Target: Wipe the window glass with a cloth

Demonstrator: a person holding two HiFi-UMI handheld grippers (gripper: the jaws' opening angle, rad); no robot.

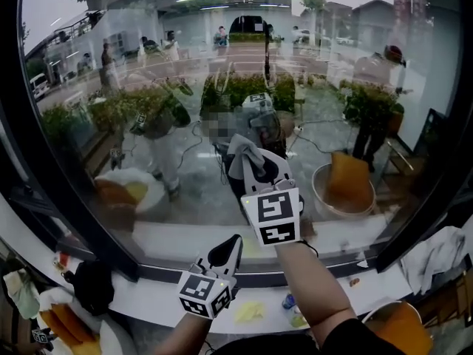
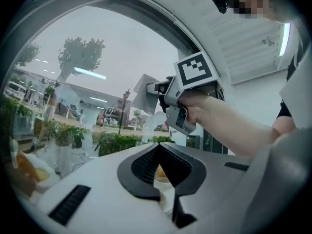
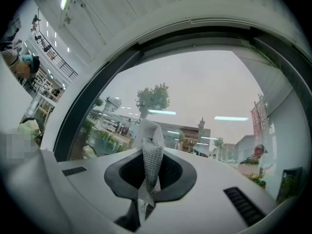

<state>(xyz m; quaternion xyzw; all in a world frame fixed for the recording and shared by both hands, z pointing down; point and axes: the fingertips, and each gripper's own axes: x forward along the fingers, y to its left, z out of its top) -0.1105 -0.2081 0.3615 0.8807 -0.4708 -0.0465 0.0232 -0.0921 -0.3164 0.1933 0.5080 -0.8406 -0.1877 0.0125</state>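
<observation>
Right gripper (image 3: 149,179) pinches the grey mesh cloth (image 3: 152,143) tight in its own view, only the head view shows it raised at the window glass (image 1: 133,80), left gripper (image 2: 159,174) pressed together empty, low over the sill (image 1: 148,291).

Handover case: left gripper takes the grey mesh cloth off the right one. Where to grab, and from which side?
Probably the free bunched end of the grey mesh cloth, which stands out past the right gripper's shut jaws toward the window glass. Bring the left gripper up from below-left, jaws opened across the narrow twist. The cloth's root is already pinched, so only that end is free.
</observation>
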